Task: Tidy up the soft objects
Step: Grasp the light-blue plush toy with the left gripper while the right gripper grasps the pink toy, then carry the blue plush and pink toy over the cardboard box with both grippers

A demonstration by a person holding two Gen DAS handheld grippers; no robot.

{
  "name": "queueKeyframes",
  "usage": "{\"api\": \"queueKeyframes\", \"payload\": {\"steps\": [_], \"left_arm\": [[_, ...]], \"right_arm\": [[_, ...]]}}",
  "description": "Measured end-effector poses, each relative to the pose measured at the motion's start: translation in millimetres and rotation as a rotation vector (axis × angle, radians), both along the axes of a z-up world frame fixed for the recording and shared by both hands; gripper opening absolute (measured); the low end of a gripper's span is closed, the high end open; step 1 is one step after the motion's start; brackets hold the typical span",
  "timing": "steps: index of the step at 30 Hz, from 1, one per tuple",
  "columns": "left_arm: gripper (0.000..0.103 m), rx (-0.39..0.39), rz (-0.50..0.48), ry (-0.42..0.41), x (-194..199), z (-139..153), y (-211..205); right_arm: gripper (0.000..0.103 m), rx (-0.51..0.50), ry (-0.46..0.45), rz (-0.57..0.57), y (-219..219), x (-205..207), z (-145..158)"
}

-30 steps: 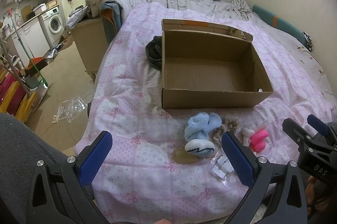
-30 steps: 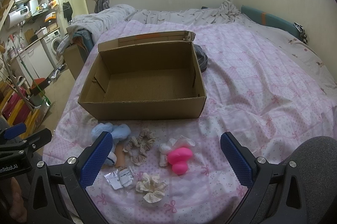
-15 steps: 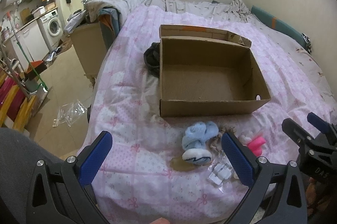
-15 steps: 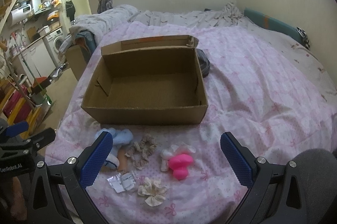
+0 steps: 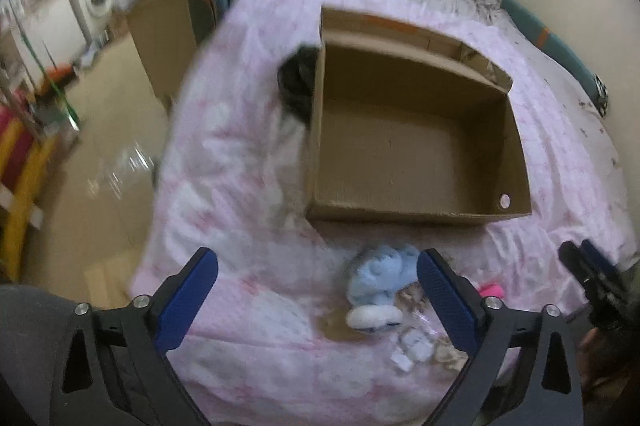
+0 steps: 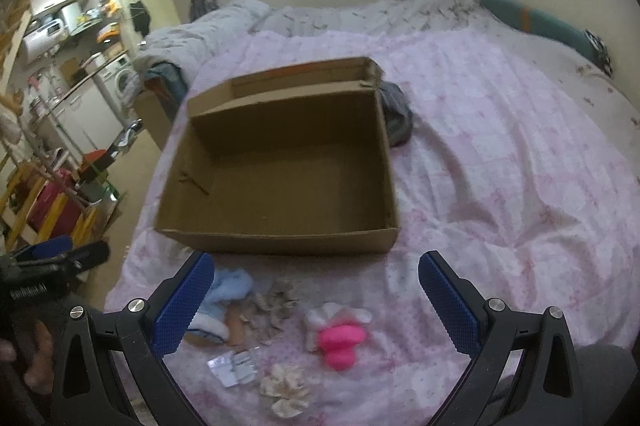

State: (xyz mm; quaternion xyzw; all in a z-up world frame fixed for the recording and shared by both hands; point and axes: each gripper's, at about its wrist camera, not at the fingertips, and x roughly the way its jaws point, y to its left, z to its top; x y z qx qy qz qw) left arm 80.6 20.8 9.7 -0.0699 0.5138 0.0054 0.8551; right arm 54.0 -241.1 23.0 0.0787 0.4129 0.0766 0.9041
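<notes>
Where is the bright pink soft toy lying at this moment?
In the right wrist view the pink toy lies on the pink bedspread, near the cardboard box's front wall, against a white fluffy piece.

One cardboard box (image 6: 280, 165), two scrunchies (image 6: 272, 306) (image 6: 286, 388), one blue sock (image 6: 224, 302), one pink toy (image 6: 340, 340).

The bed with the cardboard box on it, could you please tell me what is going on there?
A person holds two blue-padded grippers over the pink patterned bedspread. The left gripper and right gripper are both open and hold nothing; the left jaws have just been closing slightly. The open brown cardboard box is empty. In front of it lie a fluffy light-blue sock, a beige scrunchie, a bright pink soft toy and a cream scrunchie, none yet packed.
</notes>
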Motion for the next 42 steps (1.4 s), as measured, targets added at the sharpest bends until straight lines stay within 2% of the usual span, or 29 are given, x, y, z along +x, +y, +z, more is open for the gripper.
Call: {"api": "queueKeyframes", "payload": {"steps": [4,7,12,13,16,19,20,21,22,24,28,32,34,38,42], "left_arm": [[0.095,-0.060,-0.051,0.163,17,-37,-15],[0.094,-0.052,-0.092,0.243,26,-65,-34],[0.089,0.042,-0.167,0.237,36,-92,-66],[0.084,0.048,-0.179,0.251,38,-97,-72],[0.057,0.023,-0.185,0.284,42,-110,-81],[0.045,0.037,-0.187,0.316,47,-124,-84],[0.035,0.020,-0.178,0.334,48,-129,-82],[0.030,0.006,-0.175,0.341,48,-131,-80],[0.023,-0.005,-0.171,0.342,49,-129,-77],[0.018,-0.051,-0.164,0.327,46,-120,-69],[0.017,-0.077,-0.164,0.235,34,-72,-58],[0.017,-0.101,-0.141,0.201,22,-35,-33],[0.017,-0.116,-0.119,0.193,18,-26,-15],[0.017,-0.108,-0.080,0.184,10,-25,7],[0.017,-0.096,-0.060,0.185,7,-46,12]], "right_arm": [[0.103,0.031,0.057,-0.064,-13,6,-23],[0.103,0.064,0.089,-0.101,-21,10,-31],[0.103,0.079,0.097,-0.119,-25,10,-33],[0.103,0.074,0.094,-0.122,-25,9,-33],[0.103,0.069,0.083,-0.122,-24,9,-31],[0.103,0.067,0.077,-0.122,-24,9,-31],[0.103,0.066,0.074,-0.122,-24,9,-30],[0.103,0.067,0.073,-0.121,-24,10,-30],[0.103,0.068,0.073,-0.122,-25,10,-30],[0.103,0.073,0.078,-0.127,-27,11,-31],[0.103,0.094,0.088,-0.145,-33,12,-32],[0.103,0.120,0.099,-0.166,-39,13,-33],[0.103,0.134,0.106,-0.175,-42,15,-35],[0.103,0.175,0.146,-0.190,-48,17,-42],[0.103,0.204,0.225,-0.178,-47,19,-55]]}}
